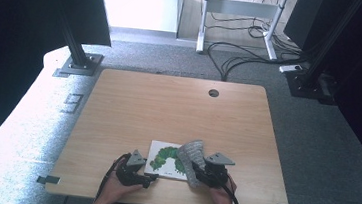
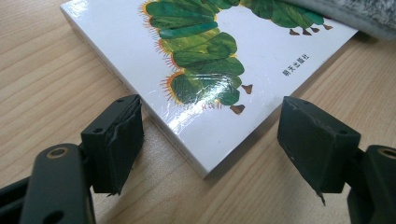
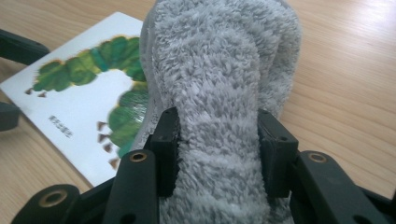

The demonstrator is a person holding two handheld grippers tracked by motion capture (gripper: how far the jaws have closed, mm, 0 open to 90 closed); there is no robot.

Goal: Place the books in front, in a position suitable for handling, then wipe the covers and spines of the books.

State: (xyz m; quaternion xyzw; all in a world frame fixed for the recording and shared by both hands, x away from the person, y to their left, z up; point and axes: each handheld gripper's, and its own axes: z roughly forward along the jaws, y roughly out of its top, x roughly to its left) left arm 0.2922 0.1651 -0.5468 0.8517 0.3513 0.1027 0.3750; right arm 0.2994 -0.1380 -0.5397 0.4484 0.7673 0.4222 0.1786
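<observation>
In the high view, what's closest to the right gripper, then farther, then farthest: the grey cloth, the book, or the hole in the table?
1. Grey cloth: clamped in the right gripper.
2. Book: just to its left, partly under the cloth.
3. Hole: near the table's far edge.

Fluffy grey cloth [image 3: 219, 93], glossy book cover [image 2: 205, 60], matt wooden table [image 1: 178, 107].

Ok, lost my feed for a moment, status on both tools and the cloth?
Right tool shut on grey fluffy cloth, cloth over book. Left tool open at book corner. Nothing in the way.
</observation>
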